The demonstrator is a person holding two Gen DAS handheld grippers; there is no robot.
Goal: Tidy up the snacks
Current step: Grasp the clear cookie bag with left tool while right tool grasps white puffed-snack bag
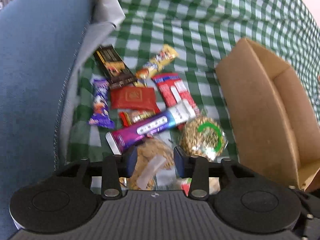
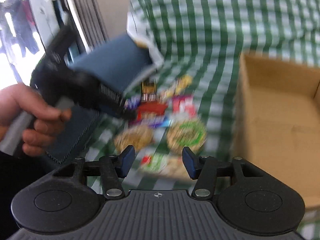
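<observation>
A heap of snacks lies on the green checked cloth (image 1: 180,20): a black chocolate bar (image 1: 112,64), a yellow bar (image 1: 158,62), a red-and-white pack (image 1: 174,92), a red pouch (image 1: 133,98), a purple bar (image 1: 101,102), a long purple-and-blue bar (image 1: 150,128) and a round seed cake with a green ring (image 1: 206,138). My left gripper (image 1: 156,160) hovers open over a clear pack of biscuits (image 1: 154,156), its pads clear of the pack. My right gripper (image 2: 159,162) is open and empty, short of the blurred snack heap (image 2: 160,116).
An open cardboard box (image 1: 270,108) stands right of the snacks, and its bare inside (image 2: 280,120) shows in the right wrist view. A blue cushion (image 1: 36,70) with a grey edge borders the heap on the left. A hand (image 2: 36,120) holds the left gripper's handle.
</observation>
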